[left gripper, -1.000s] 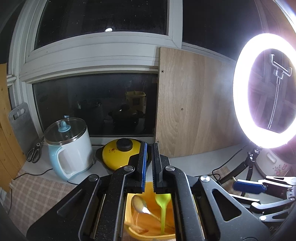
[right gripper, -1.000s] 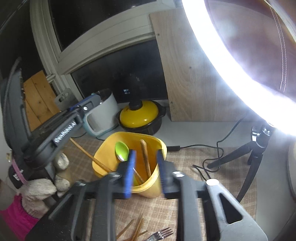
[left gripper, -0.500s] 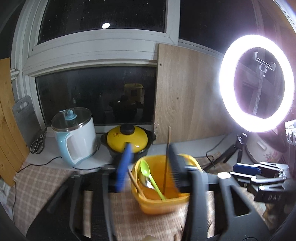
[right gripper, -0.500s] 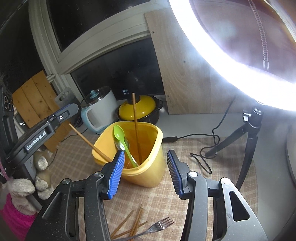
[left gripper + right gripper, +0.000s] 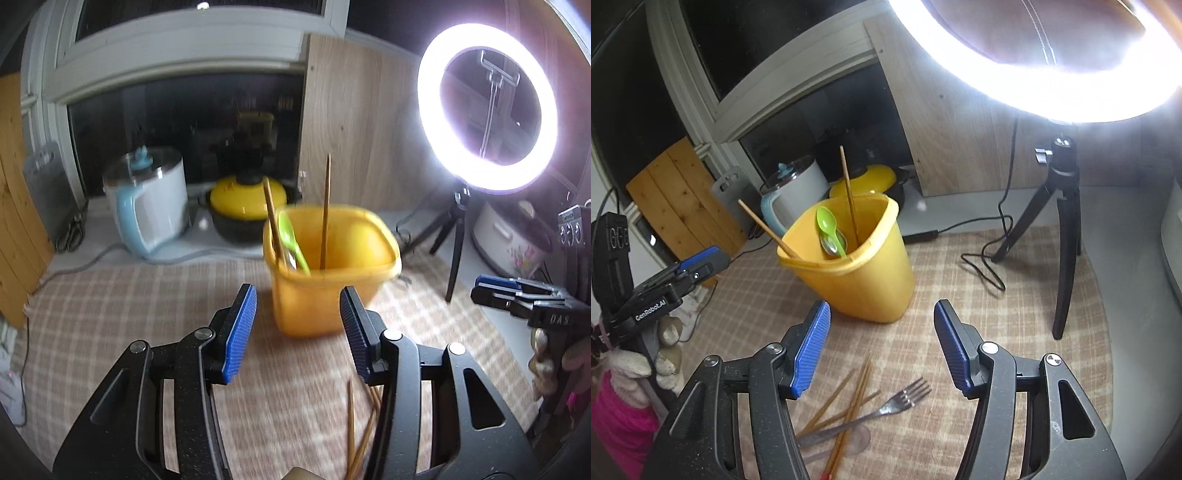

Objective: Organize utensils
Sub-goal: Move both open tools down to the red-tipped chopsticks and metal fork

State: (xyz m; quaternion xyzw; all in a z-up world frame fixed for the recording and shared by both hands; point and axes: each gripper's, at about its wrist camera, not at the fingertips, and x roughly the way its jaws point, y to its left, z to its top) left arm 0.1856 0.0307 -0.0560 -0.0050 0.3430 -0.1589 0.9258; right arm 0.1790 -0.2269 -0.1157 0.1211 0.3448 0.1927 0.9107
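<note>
Yellow plastic tub (image 5: 862,271) upright on the checked cloth (image 5: 960,295), squarish with rounded corners and a lipped rim, taken here as the landmark. Inside the tub: a lime green spoon (image 5: 827,225) leaning bowl-up over a metal spoon (image 5: 833,243), plus two wooden chopsticks (image 5: 849,199), one near upright, the other slanting out over the left rim. In front of the tub, flat on the cloth: loose brown chopsticks (image 5: 849,402) crossed by a steel fork (image 5: 886,404), tines toward the right. Left gripper (image 5: 297,328) just short of the tub, blue pads apart, nothing between. Right gripper (image 5: 882,345) near the tub's base, above the loose pile, jaws opening, empty. Behind the tub: a yellow-lidded pot (image 5: 245,206) and a white kettle (image 5: 147,206).
</note>
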